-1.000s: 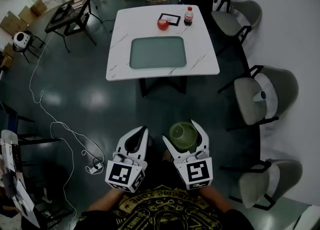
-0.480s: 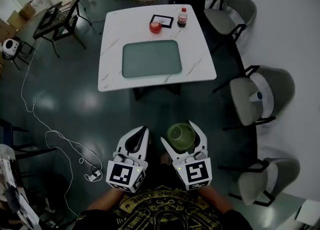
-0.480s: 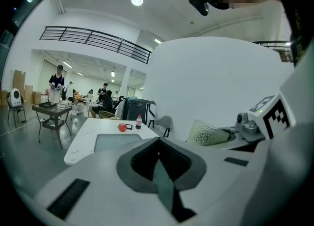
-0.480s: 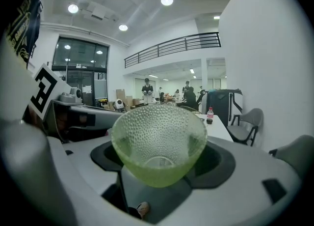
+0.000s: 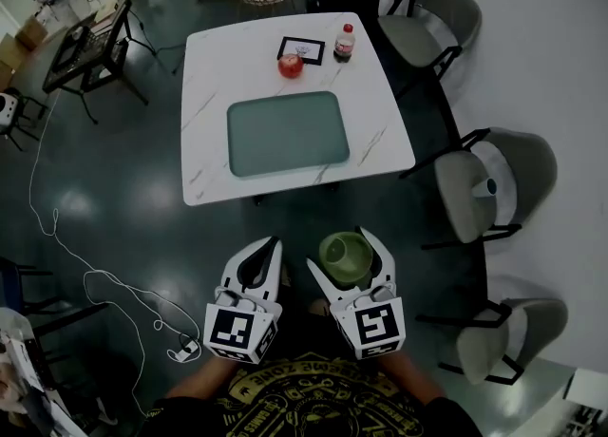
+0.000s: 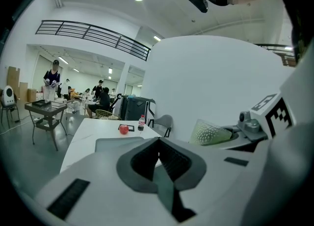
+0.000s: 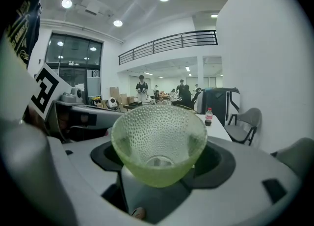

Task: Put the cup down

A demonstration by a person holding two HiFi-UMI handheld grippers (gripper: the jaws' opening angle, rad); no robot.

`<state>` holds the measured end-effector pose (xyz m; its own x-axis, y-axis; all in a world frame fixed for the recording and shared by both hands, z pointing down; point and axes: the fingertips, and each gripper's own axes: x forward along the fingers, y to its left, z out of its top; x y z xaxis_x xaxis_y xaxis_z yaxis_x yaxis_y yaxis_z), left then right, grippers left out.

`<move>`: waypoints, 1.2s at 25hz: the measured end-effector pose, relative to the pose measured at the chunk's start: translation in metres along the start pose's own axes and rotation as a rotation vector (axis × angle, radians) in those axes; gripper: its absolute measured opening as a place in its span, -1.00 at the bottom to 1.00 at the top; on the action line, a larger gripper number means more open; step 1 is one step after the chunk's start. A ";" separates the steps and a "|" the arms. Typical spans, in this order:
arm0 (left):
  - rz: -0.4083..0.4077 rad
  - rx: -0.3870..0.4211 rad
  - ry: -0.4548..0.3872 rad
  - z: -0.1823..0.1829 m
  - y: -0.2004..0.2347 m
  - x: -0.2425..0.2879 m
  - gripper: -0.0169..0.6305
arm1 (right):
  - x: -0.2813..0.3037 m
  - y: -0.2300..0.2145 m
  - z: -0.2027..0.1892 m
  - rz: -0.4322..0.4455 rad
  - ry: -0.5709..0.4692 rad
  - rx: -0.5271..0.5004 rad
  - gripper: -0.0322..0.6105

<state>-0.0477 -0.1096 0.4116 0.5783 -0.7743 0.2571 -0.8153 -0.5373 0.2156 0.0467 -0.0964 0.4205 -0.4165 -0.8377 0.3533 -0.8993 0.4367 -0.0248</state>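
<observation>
The cup [image 7: 158, 141] sits upright, gripped between the wide-spread jaws of the right gripper [image 5: 344, 256], over the floor and well short of the worktop's [image 5: 380, 122] near edge. The left gripper's [image 5: 269, 247] jaws are together, empty. The hold looks light, I think, so a jolt could tip the cup out.

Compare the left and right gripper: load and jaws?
Load: the left gripper has nothing in it; the right gripper holds a green dimpled cup.
Jaws: the left gripper's are together; the right gripper's stand wide, closed on the cup's sides.
Shared: both are side by side in front of the person, short of the table, and each carries a marker cube.
</observation>
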 end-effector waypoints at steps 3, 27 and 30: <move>-0.026 -0.005 -0.008 0.006 0.016 0.013 -0.92 | 0.018 -0.001 0.012 -0.009 0.013 -0.030 0.30; -0.028 -0.012 -0.026 0.040 0.104 0.055 -0.92 | 0.120 -0.010 0.060 -0.038 -0.003 -0.062 0.30; 0.005 -0.029 -0.026 0.040 0.117 0.063 -0.92 | 0.134 -0.013 0.061 -0.012 -0.009 -0.071 0.30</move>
<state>-0.1077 -0.2346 0.4151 0.5728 -0.7857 0.2337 -0.8169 -0.5237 0.2417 -0.0055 -0.2339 0.4112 -0.4071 -0.8458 0.3449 -0.8927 0.4483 0.0456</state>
